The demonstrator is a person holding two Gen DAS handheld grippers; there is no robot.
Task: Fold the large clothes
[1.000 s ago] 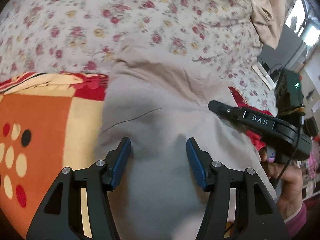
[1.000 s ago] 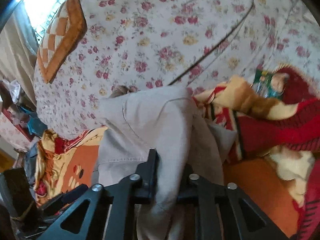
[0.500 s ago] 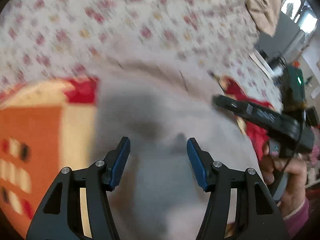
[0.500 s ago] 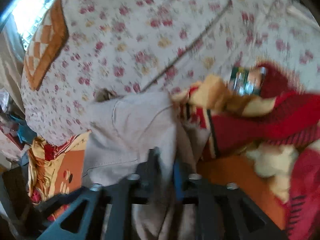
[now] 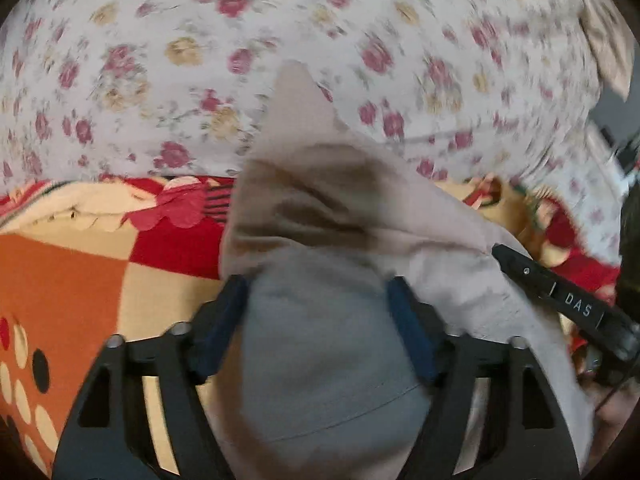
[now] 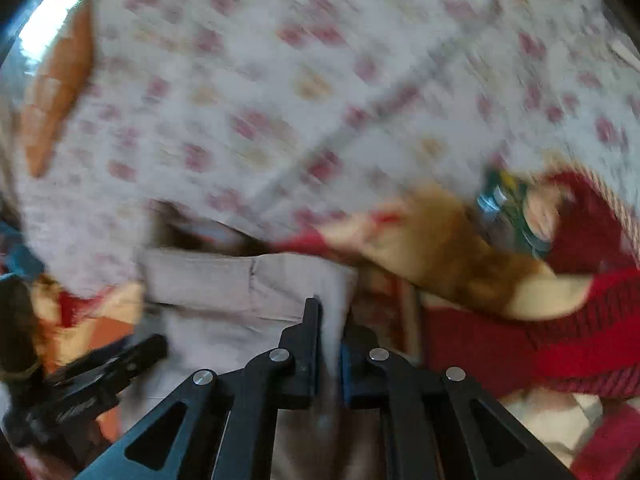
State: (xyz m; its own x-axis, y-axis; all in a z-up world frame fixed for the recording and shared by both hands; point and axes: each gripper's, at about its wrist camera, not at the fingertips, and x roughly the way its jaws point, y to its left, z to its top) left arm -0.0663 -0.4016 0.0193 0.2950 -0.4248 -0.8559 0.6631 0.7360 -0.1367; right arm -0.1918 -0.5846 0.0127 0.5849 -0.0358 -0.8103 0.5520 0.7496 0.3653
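A large beige-grey garment (image 5: 320, 216) lies bunched on the bed, its far end standing up in a peak. My left gripper (image 5: 316, 284) is down over it and its jaws are opening; a bulge of the fabric fills the gap between the blue pads (image 5: 404, 320). Seen from the left wrist, my right gripper (image 5: 504, 254) lies at the garment's right edge. In the right wrist view, the right gripper (image 6: 328, 320) is shut on a fold of the garment (image 6: 224, 280). The left gripper (image 6: 156, 348) shows blurred at the lower left there.
A floral bedsheet (image 5: 280, 40) covers the bed beyond. An orange, red and cream blanket (image 5: 80, 272) lies under the garment, heaped up on the right (image 6: 520, 340). A green packet (image 6: 504, 200) sits on the heap. An orange-patterned cushion (image 6: 56, 92) lies far left.
Both grippers have moved forward and down onto the garment. The left jaws stand wider. The garment's far end has bunched up into a peak. The right gripper still pinches its fold.
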